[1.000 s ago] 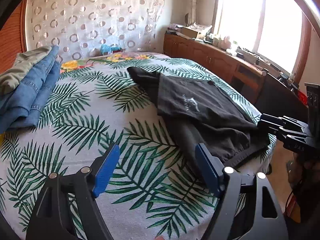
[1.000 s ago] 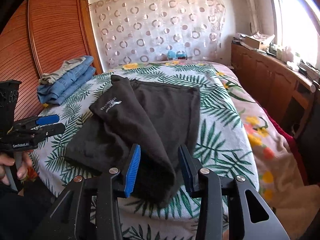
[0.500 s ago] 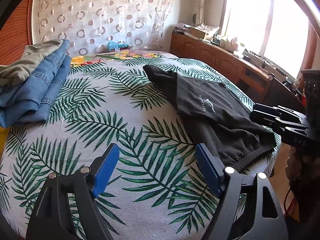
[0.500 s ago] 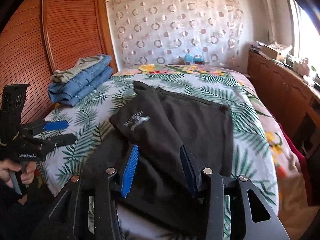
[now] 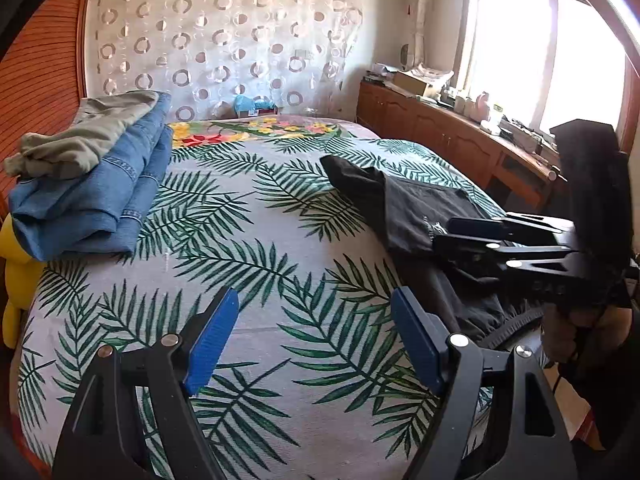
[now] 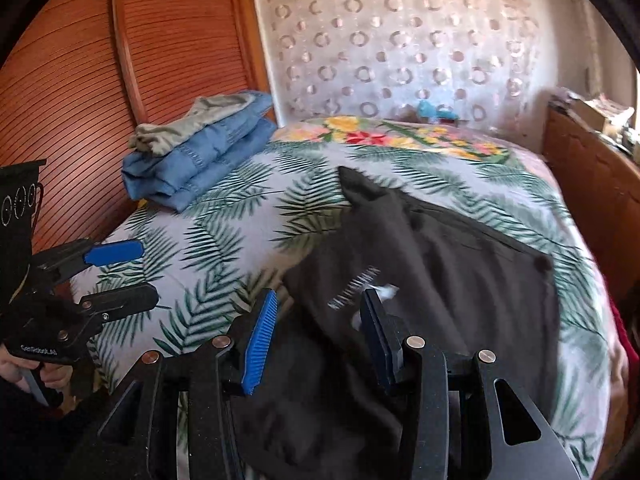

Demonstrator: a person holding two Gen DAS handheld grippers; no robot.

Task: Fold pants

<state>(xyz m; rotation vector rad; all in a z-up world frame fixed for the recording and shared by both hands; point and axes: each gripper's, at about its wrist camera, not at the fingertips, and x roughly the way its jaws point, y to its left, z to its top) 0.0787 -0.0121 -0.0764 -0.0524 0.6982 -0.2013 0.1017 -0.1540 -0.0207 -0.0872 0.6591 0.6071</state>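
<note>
Tongs, left (image 5: 312,340): jaws wide apart, blue pads clear of everything, only the palm-leaf bedspread (image 5: 248,264) showing between them at lower centre of the left view. Nothing held or touched.

Tongs, right (image 6: 320,332): jaws about half apart, hovering over the near end of the black pants (image 6: 420,280) at lower centre of the right view. Cloth shows through the gap; contact with the pads cannot be told, the frame is blurred.

Pants lie flat on the bed, partly folded, white logo up. In the right view the long axis runs from lower centre to a pointed end at upper centre, toward the headboard. Stack of folded jeans (image 6: 200,164) sits well apart, upper left.
</note>
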